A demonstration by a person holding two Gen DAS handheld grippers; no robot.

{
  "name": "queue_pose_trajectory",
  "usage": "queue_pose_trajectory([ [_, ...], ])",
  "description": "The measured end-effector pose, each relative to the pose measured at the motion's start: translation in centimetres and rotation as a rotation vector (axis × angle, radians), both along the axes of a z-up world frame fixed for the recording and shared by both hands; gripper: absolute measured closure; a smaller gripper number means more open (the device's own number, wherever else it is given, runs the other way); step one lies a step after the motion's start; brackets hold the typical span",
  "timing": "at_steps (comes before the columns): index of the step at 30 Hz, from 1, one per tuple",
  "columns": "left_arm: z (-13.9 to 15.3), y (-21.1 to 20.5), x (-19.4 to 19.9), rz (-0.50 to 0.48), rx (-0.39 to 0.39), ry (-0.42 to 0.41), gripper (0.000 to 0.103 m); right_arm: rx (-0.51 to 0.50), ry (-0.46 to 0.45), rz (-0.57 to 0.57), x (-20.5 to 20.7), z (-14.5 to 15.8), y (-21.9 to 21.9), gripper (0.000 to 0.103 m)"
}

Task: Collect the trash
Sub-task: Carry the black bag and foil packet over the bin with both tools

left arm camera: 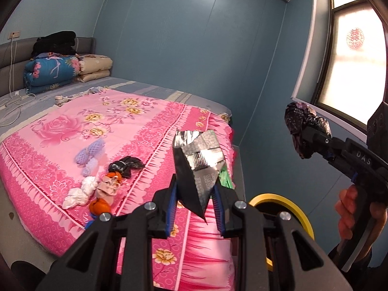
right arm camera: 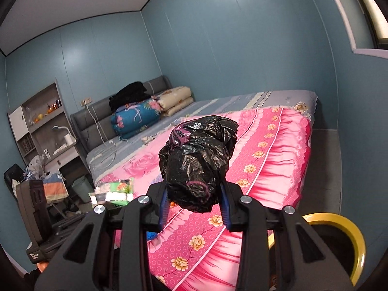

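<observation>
Left hand-held gripper (left arm camera: 195, 203) was clamped on a stiff, crinkly foil wrapper (left arm camera: 197, 167) above the bed (left arm camera: 72, 126); right hand-held gripper (right arm camera: 194, 201) was clamped on a soft, light black bag (right arm camera: 197, 162). Yellow-rimmed bin (right arm camera: 351, 232) stood near. Judged: both light, mid-body grip suited.

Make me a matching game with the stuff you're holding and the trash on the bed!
Things:
1. foil wrapper
2. black bag wad
3. white tissue
4. yellow-rimmed bin

Places:
A. lying on the pink bedspread
B. clamped in the right gripper
C. on the floor beside the bed
D. clamped in the left gripper

Pairs: 1-D, 2-B, 3-A, 4-C
</observation>
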State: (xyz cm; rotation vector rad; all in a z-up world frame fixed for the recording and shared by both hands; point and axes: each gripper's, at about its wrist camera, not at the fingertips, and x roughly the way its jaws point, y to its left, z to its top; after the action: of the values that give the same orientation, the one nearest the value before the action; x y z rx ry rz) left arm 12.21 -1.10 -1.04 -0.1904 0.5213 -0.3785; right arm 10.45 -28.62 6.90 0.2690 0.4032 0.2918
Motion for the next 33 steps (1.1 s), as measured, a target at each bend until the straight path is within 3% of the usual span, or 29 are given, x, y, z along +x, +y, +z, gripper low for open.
queue_pose_trajectory([
  [10,0.3,-5.6,0.2,-0.118,0.016,-0.006,0.078,0.013,-0.049,-0.126,-3.0,1.2,-4.6,0.070],
  [16,-0.3,-10.0,-0.1,-0.201,0.071,-0.004,0.078,0.035,-0.037,-0.180,-3.7,1.2,-8.5,0.070],
  [24,-1.8,-14.4,0.2,-0.306,0.111,0.027,0.078,0.050,0.033,-0.263,-3.4,0.3,-11.3,0.069],
  [33,-5.1,-17.2,1.5,-0.417,0.120,0.117,0.078,0.049,0.138,-0.285,-1.7,-1.5,-11.9,0.069],
])
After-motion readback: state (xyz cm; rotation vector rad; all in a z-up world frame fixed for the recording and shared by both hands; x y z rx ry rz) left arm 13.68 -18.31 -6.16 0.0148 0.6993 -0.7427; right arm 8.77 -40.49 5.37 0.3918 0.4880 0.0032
